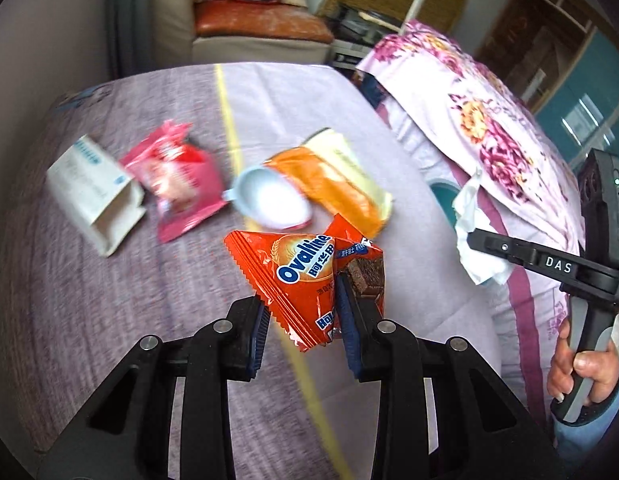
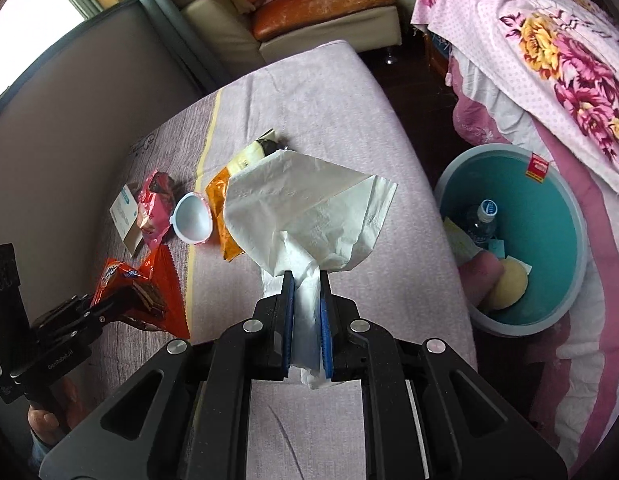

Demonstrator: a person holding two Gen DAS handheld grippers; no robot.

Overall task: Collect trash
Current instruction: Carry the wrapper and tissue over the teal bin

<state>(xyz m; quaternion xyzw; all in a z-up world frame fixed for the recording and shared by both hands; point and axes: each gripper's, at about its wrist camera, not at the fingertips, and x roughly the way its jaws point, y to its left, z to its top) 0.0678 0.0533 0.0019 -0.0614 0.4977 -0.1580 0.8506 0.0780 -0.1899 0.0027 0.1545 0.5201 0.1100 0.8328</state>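
Note:
My left gripper (image 1: 299,300) is shut on an orange Ovaltine wrapper (image 1: 305,276) and holds it above the bed; it also shows in the right wrist view (image 2: 137,284). My right gripper (image 2: 306,280) is shut on a white tissue (image 2: 305,208), held above the bed's right side; the tissue also shows in the left wrist view (image 1: 475,236). On the bed lie a white box (image 1: 93,192), a pink wrapper (image 1: 177,180), a white plastic cup (image 1: 269,196) and an orange-yellow wrapper (image 1: 337,180). A teal bin (image 2: 549,208) stands on the floor right of the bed.
The bed (image 2: 329,104) has a lilac cover with a yellow stripe. The bin holds a plastic bottle (image 2: 483,220), paper and a round yellow thing. A floral quilt (image 2: 549,40) hangs over furniture at the right. A sofa (image 2: 321,12) stands behind the bed.

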